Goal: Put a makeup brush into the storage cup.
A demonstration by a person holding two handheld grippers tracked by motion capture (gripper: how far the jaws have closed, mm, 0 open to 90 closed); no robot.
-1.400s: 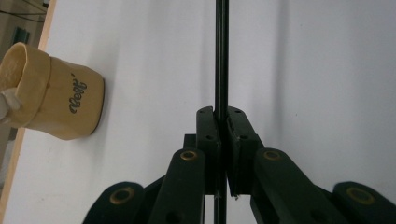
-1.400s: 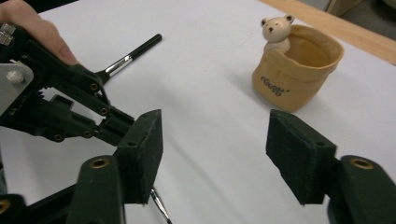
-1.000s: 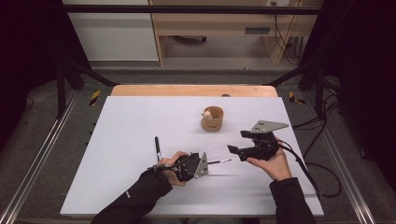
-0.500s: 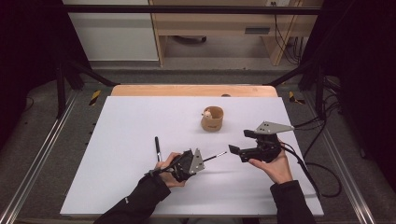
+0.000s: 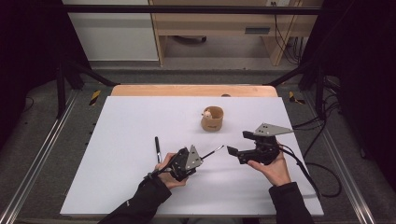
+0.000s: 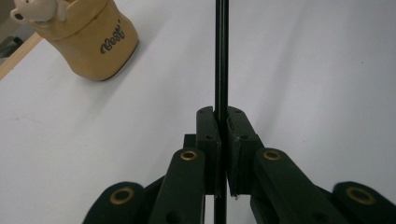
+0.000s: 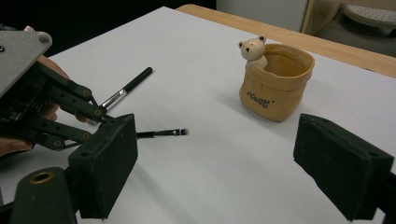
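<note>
Grippers sit near the table's (image 5: 116, 186) front edge. Left gripper (image 5: 201, 156), front-centre, is clamped on a thin black brush (image 5: 212, 151); its jaws pinch the handle in the left gripper view, and the brush (image 6: 221, 56) runs straight out ahead of them. In the high view the brush tip points right, toward the right gripper (image 5: 236, 145), with a gap between them. Right gripper, toward the front right, has its jaws wide apart with nothing between them; they have just been opening. Second brush (image 5: 158, 148) lies flat on the table just left of the left hand (image 5: 170, 168), untouched. Farther back, near the table's centre, stands a tan pouch cup (image 5: 212, 120) with a small bear figure (image 7: 252, 50) at its rim, well apart from both grippers.
</note>
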